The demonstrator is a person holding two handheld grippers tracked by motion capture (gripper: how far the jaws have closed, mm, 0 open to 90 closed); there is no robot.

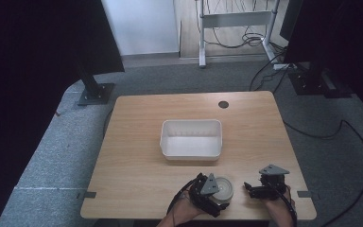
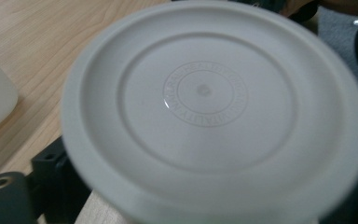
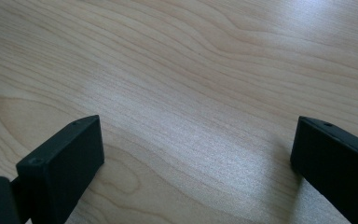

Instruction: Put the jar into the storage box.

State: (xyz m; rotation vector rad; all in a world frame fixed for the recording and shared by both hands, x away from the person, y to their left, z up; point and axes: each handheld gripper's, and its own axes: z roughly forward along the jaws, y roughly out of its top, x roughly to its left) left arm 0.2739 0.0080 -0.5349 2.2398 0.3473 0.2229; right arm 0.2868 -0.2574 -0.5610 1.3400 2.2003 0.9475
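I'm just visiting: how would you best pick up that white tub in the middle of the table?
Probably by one long wall of the white tub, from straight above. It sits upright and open, apparently empty, so one jaw can go inside and one outside, pinching under its rolled rim.
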